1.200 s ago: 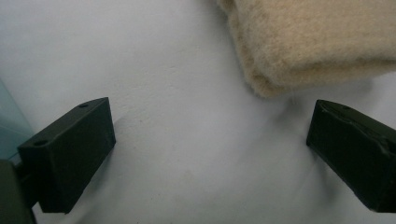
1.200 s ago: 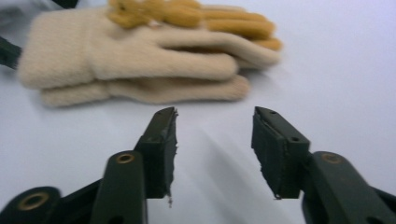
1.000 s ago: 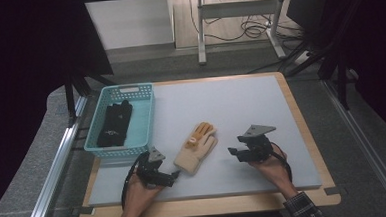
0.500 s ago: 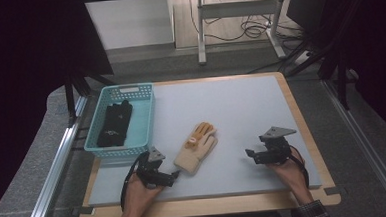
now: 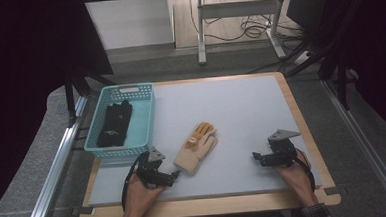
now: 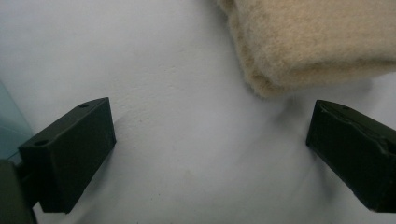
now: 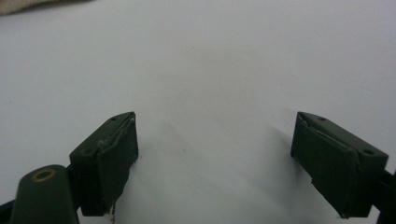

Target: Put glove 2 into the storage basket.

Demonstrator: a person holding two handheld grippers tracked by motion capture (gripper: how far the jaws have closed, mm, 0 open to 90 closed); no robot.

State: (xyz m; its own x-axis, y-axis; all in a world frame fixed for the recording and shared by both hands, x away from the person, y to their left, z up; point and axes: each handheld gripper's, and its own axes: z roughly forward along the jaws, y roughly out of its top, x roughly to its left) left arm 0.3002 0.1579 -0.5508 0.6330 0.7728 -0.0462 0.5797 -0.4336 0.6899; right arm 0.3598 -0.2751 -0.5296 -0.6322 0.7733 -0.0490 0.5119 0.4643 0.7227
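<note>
A pale grey worktop (image 5: pixel 241 116) w/ a wooden rim is seen from above. A tan knit glove (image 5: pixel 197 147) w/ orange fingers is laid flat on it, near the front edge, left of centre, cuff toward the front, fingers pointing away toward the back-right. At the left edge a light-blue basket (image 5: pixel 144 122) is set, and a black glove (image 5: pixel 113 123) is lying inside it.

The left gripper (image 5: pixel 172 177) is held low over the front-left part of the worktop, just beside the tan glove's cuff, gripped by the left hand (image 5: pixel 138 196). In the left gripper view its jaws are spread wide apart w/ bare worktop between them; the tan glove's fuzzy cuff (image 6: pixel 308 42) is seen ahead, toward the right jaw, not clamped. Whether the right jaw touches the cuff can't be told.

The right gripper (image 5: pixel 256 156) is held by the right hand (image 5: pixel 297 175) near the front-right corner, well apart from the tan glove. In the right gripper view its jaws are also released, wide apart, nothing between them but worktop (image 7: pixel 210 84); a sliver of tan fabric is visible at the top-left corner of that view.
</note>
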